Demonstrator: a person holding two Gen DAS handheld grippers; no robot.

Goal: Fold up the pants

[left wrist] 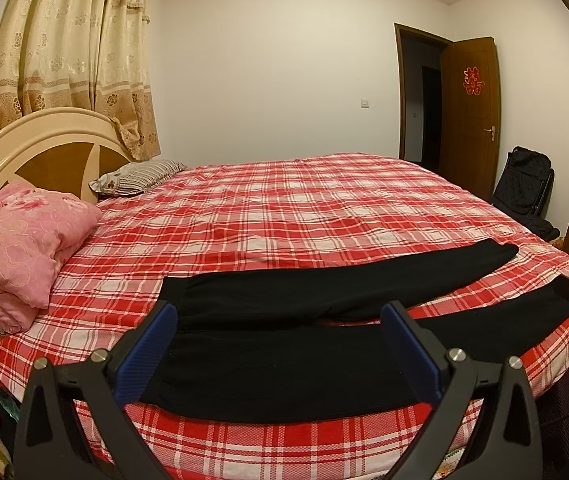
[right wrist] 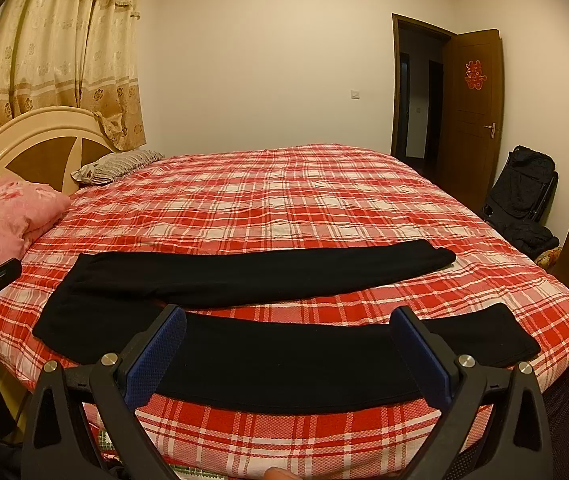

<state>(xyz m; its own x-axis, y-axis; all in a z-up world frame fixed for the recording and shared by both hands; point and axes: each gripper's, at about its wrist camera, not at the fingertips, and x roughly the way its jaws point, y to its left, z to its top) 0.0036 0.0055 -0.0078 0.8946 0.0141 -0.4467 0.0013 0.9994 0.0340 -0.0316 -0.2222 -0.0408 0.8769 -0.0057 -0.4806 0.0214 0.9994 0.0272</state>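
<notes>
Item: black pants (right wrist: 260, 276), flat on the plaid bedspread (right wrist: 284, 200), legs parted, long axis crosswise to my view. Waistband lies toward my left gripper (left wrist: 280, 344), cuffs toward my right gripper (right wrist: 288, 344). Both grippers: jaws wide apart, holding nothing, poised above the near leg, seemingly not touching.

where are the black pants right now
The black pants lie spread flat on the red plaid bed near its front edge, waist toward the pink quilt, legs apart pointing toward the door side, just ahead of both open grippers.
</notes>
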